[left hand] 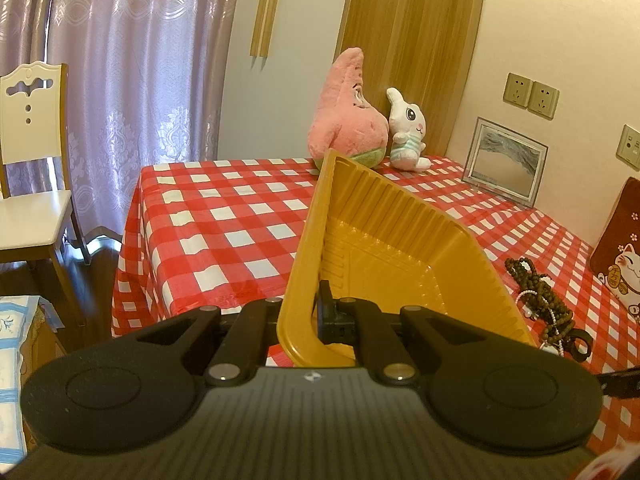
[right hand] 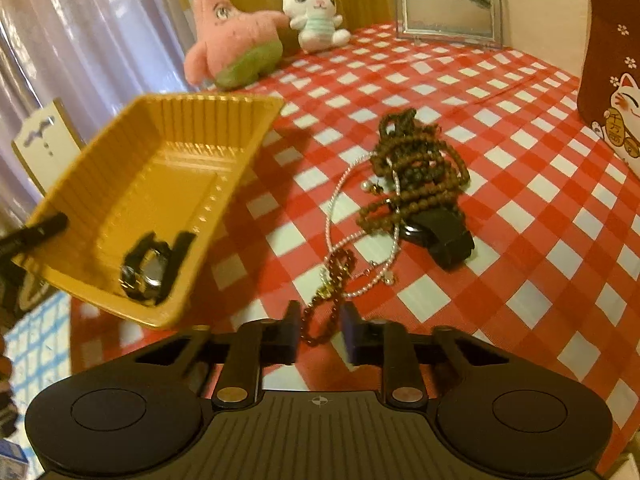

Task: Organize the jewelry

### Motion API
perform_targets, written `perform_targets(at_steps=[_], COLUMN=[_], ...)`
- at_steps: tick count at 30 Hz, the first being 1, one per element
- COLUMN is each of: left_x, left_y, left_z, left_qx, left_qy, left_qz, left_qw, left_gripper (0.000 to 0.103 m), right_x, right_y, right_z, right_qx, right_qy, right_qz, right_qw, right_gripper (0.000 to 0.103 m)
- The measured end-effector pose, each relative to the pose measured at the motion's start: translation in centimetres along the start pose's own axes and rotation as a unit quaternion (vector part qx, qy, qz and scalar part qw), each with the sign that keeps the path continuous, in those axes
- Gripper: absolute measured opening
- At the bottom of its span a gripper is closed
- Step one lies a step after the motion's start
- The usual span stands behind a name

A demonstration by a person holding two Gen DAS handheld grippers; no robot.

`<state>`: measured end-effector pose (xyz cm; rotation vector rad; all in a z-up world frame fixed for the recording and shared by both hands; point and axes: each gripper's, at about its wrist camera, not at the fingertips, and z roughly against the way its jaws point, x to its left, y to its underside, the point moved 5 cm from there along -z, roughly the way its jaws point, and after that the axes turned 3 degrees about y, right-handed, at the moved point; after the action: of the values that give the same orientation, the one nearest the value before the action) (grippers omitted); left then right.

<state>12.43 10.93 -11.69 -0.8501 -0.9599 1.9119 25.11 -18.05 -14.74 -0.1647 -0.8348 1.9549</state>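
The pile of jewelry (right hand: pixel 416 176) lies on the red and white checked tablecloth (right hand: pixel 520 152), and I use this pile as my landmark. It is a tangle of brown wooden bead strings with a thin pink-white bead necklace (right hand: pixel 362 240) looping out of it toward me, and a black clip-like object (right hand: pixel 444 240) touches its near side. A small dark red bead bracelet (right hand: pixel 326 304) runs from the near edge of the pile down between the fingers of my right gripper (right hand: pixel 320 332); the jaws stand a little apart on both sides of it, and I cannot tell if the pads already press on it. Left of the pile, lifted and tilted above the cloth, is the yellow ribbed plastic tray (right hand: pixel 132 148). My left gripper (left hand: pixel 316 316) is clenched on its rim. A black wristwatch (right hand: pixel 150 268) lies in the tray's low corner. Behind the pile, well apart, stand a pink star plush toy (right hand: pixel 232 44), a white rabbit plush toy (right hand: pixel 316 12) and a clear picture frame (right hand: pixel 448 8)
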Motion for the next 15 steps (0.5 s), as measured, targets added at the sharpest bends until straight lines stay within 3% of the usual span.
perform_targets(at_steps=[15], left_x=[0.0], left_y=[0.0], left_z=[0.0], left_qx=[0.0], left_qy=[0.0], left_qz=[0.0], left_qw=[1.0], left_gripper=[0.005], right_x=[0.7], right_y=[0.1], right_z=[-3.0], right_qx=[-0.006], right_qy=[0.044], right_qz=[0.044], right_qw=[0.998], right_gripper=[0.012])
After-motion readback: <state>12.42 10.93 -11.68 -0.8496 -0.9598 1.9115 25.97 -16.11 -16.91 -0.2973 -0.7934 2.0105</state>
